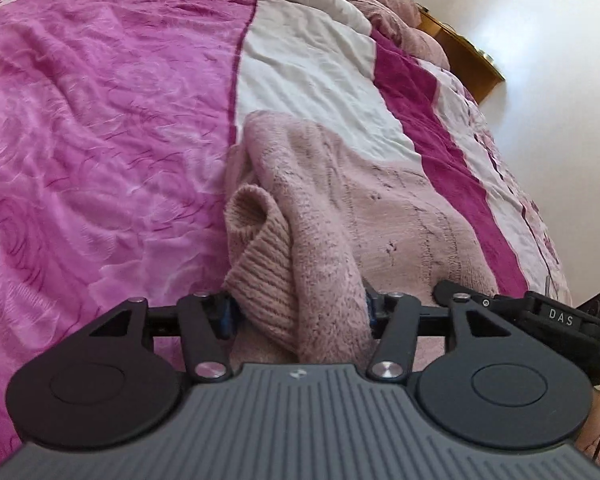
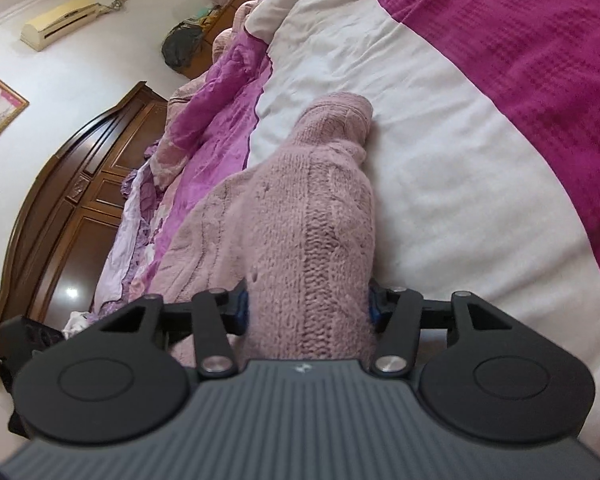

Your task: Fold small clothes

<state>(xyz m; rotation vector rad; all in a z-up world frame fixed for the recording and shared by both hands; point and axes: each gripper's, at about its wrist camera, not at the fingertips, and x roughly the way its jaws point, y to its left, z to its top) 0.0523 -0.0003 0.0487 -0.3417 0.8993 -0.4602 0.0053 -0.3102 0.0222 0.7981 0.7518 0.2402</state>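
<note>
Left gripper (image 1: 298,314) and right gripper (image 2: 306,308) each pinch the sweater (image 1: 340,208) (bunched knit); quilt (image 1: 100,120) around; wardrobe (image 2: 72,200) left of frame.

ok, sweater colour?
Pale dusty pink knit sweater, plain apart from cable ribbing. Clearest in the right wrist view.

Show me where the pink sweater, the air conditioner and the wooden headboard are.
pink sweater (image 2: 308,208): right wrist view, on its knitted body.
air conditioner (image 2: 60,20): right wrist view, on its front panel.
wooden headboard (image 2: 80,184): right wrist view, on a carved panel.
</note>
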